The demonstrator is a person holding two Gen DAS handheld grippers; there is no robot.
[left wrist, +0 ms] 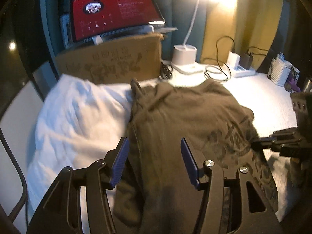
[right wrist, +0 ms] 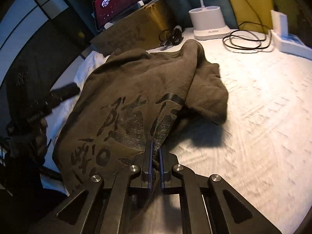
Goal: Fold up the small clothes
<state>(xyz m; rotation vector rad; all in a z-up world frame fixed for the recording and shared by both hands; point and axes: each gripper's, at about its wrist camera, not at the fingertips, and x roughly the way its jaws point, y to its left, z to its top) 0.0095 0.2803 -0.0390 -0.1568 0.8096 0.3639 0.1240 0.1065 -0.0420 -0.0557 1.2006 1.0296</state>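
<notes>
An olive-brown T-shirt [left wrist: 181,117] with a dark printed graphic lies rumpled on the white table cover [left wrist: 273,105]. My left gripper [left wrist: 154,146] is open above the shirt's near part, its blue pads on either side of the cloth. In the right wrist view my right gripper [right wrist: 155,146] is shut on the shirt [right wrist: 136,89] at the printed edge and holds that edge up. The right gripper also shows in the left wrist view [left wrist: 261,142], at the shirt's right edge. A white garment [left wrist: 78,115] lies left of the shirt.
A cardboard box [left wrist: 111,64] with a red-screen tablet [left wrist: 115,11] on top stands at the back. A white lamp base [left wrist: 184,54], coiled black cables [left wrist: 216,72] and white chargers [left wrist: 241,66] sit along the back edge. Small items [left wrist: 282,70] stand at the far right.
</notes>
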